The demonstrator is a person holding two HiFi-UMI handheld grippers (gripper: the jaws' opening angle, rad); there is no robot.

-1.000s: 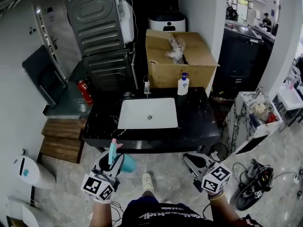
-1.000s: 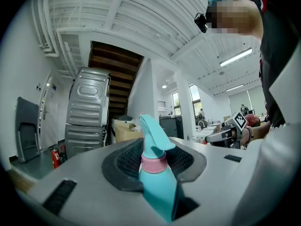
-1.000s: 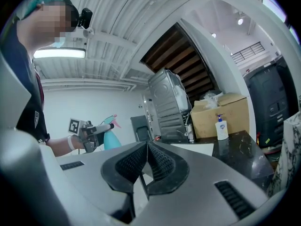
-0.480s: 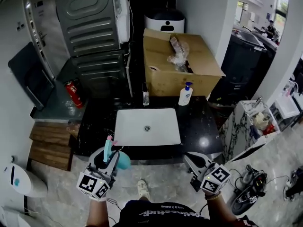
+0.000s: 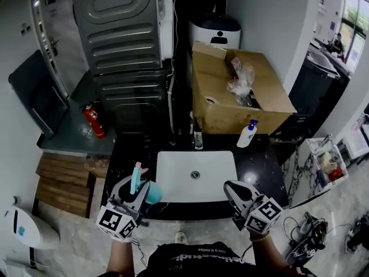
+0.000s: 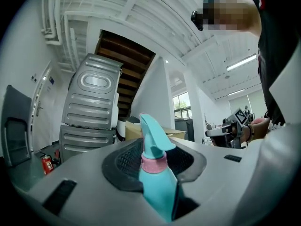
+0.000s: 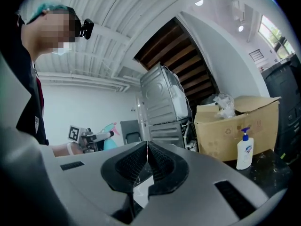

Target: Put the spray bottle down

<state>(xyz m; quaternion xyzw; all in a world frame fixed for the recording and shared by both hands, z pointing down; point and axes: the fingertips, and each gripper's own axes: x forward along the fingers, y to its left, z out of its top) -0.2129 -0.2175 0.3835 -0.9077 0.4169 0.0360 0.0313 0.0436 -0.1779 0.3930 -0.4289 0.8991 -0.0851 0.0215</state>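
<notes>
The bottle [image 6: 159,187], gripped upright in the left claw [image 5: 136,190], hangs above the near left edge of the tabletop [image 5: 262,178], so I judge it best carried farther over the bare top left of the sink [image 5: 173,167], lowered until its base rests, then released; the right claw [image 7: 147,149] is shut, empty.

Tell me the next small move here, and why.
Probably carry the left claw forward and lower the spray bottle onto the bare black counter left of the sink. The claw grips the bottle upright near the counter's front edge, and that strip looks free. The right claw is shut and empty.
</notes>
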